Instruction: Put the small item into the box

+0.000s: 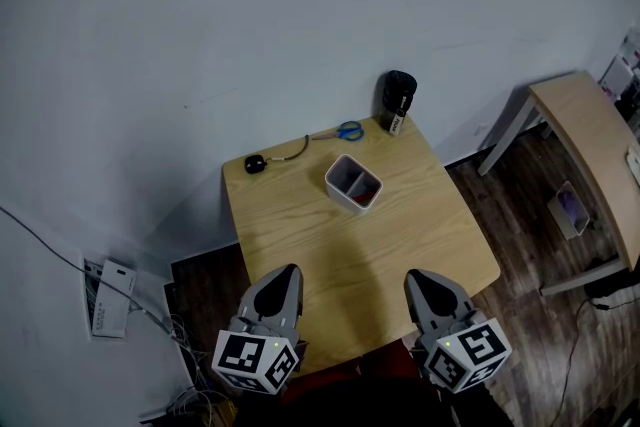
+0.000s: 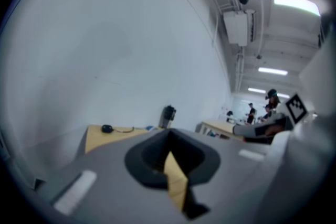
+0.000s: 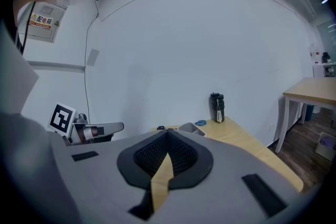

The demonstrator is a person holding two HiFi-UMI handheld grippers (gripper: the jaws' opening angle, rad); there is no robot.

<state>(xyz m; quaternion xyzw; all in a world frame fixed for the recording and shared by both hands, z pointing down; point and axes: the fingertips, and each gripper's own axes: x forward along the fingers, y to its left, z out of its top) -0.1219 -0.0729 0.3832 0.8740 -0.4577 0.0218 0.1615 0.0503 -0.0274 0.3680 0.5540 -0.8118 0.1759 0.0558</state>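
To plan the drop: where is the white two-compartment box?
In the head view, the white two-compartment box stands on the far half of the wooden table, just on the near side of the blue-handled scissors.

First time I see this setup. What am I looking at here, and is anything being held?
No robot: a person holds a gripper in each hand, the left gripper and the right gripper. The head view comes from a camera on the person's head; the other two from cameras riding on each gripper, looking along its jaws. On the wooden table are a white divided box, blue-handled scissors, a small black item on a cord and a black bottle. Both grippers are shut and empty.
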